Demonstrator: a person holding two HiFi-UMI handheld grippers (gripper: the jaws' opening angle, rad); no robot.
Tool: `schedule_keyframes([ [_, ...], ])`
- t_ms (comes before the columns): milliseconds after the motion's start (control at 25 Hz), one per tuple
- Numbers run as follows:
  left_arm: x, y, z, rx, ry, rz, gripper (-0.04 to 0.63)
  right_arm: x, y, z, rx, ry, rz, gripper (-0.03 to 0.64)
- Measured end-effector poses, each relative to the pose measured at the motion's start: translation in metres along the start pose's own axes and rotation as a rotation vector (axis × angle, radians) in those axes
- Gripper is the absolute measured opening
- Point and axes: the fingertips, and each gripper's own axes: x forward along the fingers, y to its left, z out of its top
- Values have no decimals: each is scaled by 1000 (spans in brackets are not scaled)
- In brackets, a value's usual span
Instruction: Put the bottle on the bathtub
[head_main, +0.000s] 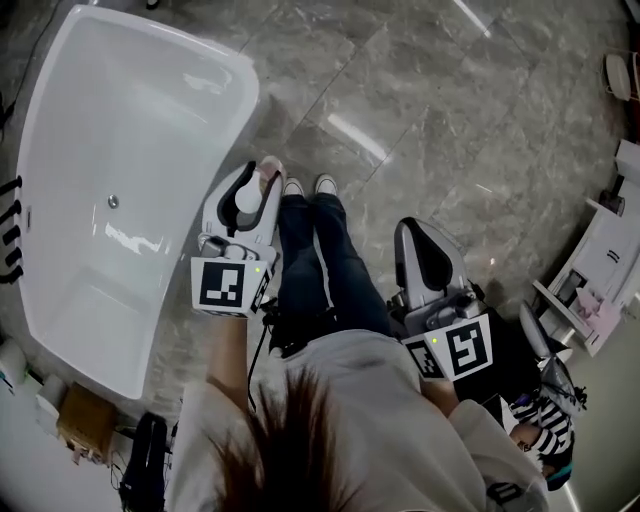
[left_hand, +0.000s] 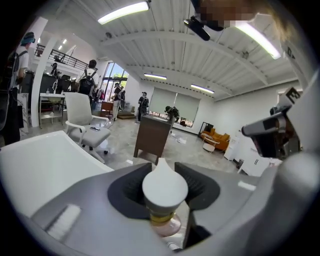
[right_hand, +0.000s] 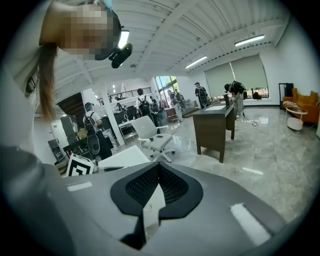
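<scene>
Grey marble-look floor tiles fill an open, bright showroom, seen from above the head of a person in blue jeans and white sneakers. At the left stands a white freestanding bathtub, its basin bare apart from a small drain.

At the person's left, the left tool points toward the sneakers, just beside the tub's outer wall. It is clenched on the bottle, whose white teardrop cap sits between the two dark pads, with a gold collar and a pale pink body below. The bottle is in that tool's grip, close to the tub's rim but to the floor side of it, not resting on it. A cube with a black square marker sits on the tool's rear.

At the person's right, the right tool hangs over the floor, well apart from the tub. Its jaws are closed tip to tip with nothing gripped.

Beyond the tools, a white office chair, a dark brown counter and an orange sofa stand on the glossy floor, with several people far off.
</scene>
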Motion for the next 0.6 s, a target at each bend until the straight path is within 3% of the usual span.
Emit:
schedule_keyframes([
  [320, 53, 8, -85, -4, 93, -9, 192, 12, -1, -40, -12, 85, 27, -3],
  [600, 88, 21, -129, 13, 110, 5, 192, 25, -7, -71, 27, 124, 40, -3],
])
